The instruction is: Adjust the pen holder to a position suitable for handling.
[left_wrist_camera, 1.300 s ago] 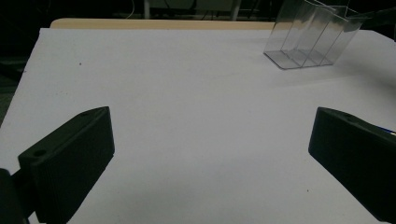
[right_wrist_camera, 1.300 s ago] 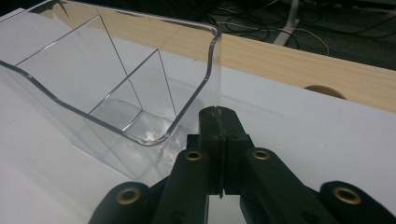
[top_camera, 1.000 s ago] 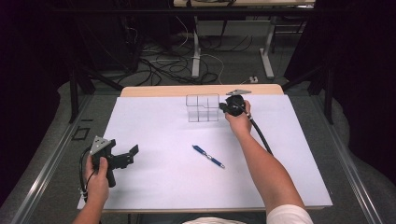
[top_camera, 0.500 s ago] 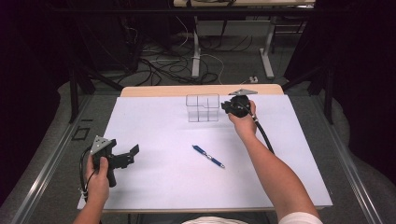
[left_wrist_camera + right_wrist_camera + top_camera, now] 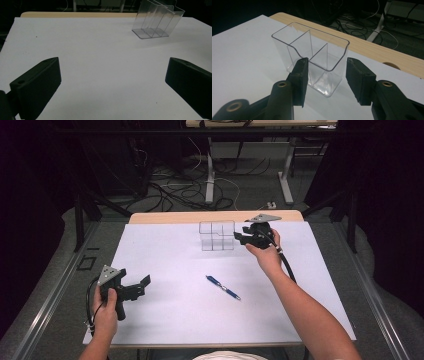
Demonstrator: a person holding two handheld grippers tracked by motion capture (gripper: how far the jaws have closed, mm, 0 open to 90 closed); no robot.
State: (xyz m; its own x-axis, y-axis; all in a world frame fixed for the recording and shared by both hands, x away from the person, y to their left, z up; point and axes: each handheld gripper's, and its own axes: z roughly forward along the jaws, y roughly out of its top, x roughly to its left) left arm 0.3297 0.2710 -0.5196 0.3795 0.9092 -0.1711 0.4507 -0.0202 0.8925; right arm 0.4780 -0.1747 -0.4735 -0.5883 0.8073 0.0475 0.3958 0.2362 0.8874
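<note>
So the clear plastic organizer stands upright near the far edge of the white counter. The right gripper sits just beside it, jaws just been opening, nothing pinched between them. Left gripper hangs wide apart near the front-left, blue pen lying mid-counter.

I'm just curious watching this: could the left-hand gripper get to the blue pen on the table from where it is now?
Probably yes. The left gripper is open, and only bare white table lies between it and the pen.
</note>
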